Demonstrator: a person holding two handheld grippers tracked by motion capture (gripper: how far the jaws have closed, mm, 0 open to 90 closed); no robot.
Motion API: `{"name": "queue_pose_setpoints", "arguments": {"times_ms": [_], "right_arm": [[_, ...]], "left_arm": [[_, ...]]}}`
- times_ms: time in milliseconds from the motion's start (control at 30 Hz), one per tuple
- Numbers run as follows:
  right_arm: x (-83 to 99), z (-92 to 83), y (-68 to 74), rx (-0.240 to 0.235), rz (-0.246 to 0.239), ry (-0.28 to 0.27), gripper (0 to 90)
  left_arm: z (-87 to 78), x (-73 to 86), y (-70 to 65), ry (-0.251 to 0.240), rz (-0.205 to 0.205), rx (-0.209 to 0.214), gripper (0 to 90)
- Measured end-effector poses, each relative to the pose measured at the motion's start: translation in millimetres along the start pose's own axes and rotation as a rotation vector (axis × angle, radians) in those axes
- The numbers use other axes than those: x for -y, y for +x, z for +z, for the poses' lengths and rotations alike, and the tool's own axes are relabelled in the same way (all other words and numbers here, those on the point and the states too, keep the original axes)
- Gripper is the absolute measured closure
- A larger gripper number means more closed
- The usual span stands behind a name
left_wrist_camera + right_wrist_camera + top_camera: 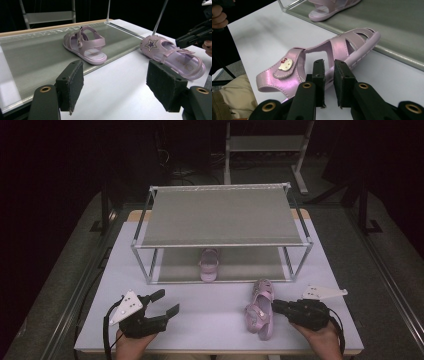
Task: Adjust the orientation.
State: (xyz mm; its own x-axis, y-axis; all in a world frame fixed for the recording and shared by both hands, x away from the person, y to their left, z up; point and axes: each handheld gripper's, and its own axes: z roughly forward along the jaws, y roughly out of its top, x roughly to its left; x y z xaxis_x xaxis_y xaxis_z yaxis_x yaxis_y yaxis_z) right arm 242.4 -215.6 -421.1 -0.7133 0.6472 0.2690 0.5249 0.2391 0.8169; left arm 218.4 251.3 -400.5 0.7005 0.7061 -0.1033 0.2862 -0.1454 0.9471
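Nearest the high camera, the person's two hands hold the grippers at the table's (210, 320) near edge. The right gripper (276, 306) has its jaws nearly together, clamped on the side wall of the pink sandal (261, 309) that lies on the white tabletop just in front of the rack (220, 215); the right gripper view shows the sandal (322, 60) tipped up on its side with the pads pinching its rim beside the strap. The left gripper (162, 302) rests with its jaws wide apart and nothing between them. The step in hand looks like carrying this sandal to the rack's lower shelf. To do it well, the grip on the thin rim should stay firm, since the shoe could swing or slip; the lift should be low enough to pass under the top shelf's front rail, and the sandal set down flat beside its mate. The lower shelf (37, 55) holds one matching sandal (83, 45), upright on its sole near the front edge; the top shelf holds nothing.
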Motion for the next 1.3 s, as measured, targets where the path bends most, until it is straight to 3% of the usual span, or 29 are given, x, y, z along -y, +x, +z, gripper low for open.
{"name": "queue_pose_setpoints", "arguments": {"times_ms": [167, 300, 367, 467, 567, 633, 733, 867, 967, 1100, 1167, 1300], "right_arm": [[6.2, -5.2, -6.1, 0.017, 0.025, 0.017, 79.3], [17.5, -9.5, -16.4, 0.084, 0.05, 0.082, 79.0], [20.3, -11.5, -19.9, 0.09, 0.064, 0.079, 78.3], [27.2, -19.6, -28.1, 0.107, 0.12, 0.071, 70.5], [28.3, -23.7, -29.8, 0.095, 0.139, 0.057, 63.5], [29.3, -29.7, -29.9, 0.073, 0.178, 0.015, 49.0], [30.5, -33.9, -28.6, 0.082, 0.204, -0.006, 32.6], [31.8, -37.7, -23.2, 0.055, 0.229, -0.022, 25.8], [31.3, -37.7, -17.9, 0.062, 0.23, -0.025, 25.6], [28.7, -36.3, -6.8, 0.037, 0.209, -0.031, 27.1], [25.8, -35.0, -0.7, 0.012, 0.197, -0.049, 34.9], [25.7, -32.9, 4.5, 0.025, 0.195, -0.06, 44.7]], "left_arm": [[0.3, 0.4, -0.8, 0.001, -0.001, -0.001, 29.8], [0.4, 0.5, -1.0, 0.003, 0.001, -0.001, 29.8], [0.4, 0.7, -0.8, 0.002, 0.001, -0.002, 29.8], [0.0, 1.0, 0.0, 0.004, 0.002, -0.003, 29.8], [-0.4, 1.1, 0.6, 0.005, 0.003, -0.006, 29.9], [-0.7, 0.9, 0.5, 0.004, 0.006, -0.007, 29.9], [-0.5, 1.0, 0.3, 0.004, 0.006, -0.006, 30.0], [-0.3, 1.1, 0.0, 0.003, 0.006, -0.006, 30.1], [-0.3, 1.0, 0.1, 0.003, 0.007, -0.007, 30.1], [-0.7, 0.9, -0.3, 0.002, 0.007, -0.007, 30.3], [-1.4, 0.7, 0.1, 0.003, 0.009, -0.007, 30.6], [-2.3, 0.4, 0.6, -0.001, 0.009, -0.009, 30.9]]}}
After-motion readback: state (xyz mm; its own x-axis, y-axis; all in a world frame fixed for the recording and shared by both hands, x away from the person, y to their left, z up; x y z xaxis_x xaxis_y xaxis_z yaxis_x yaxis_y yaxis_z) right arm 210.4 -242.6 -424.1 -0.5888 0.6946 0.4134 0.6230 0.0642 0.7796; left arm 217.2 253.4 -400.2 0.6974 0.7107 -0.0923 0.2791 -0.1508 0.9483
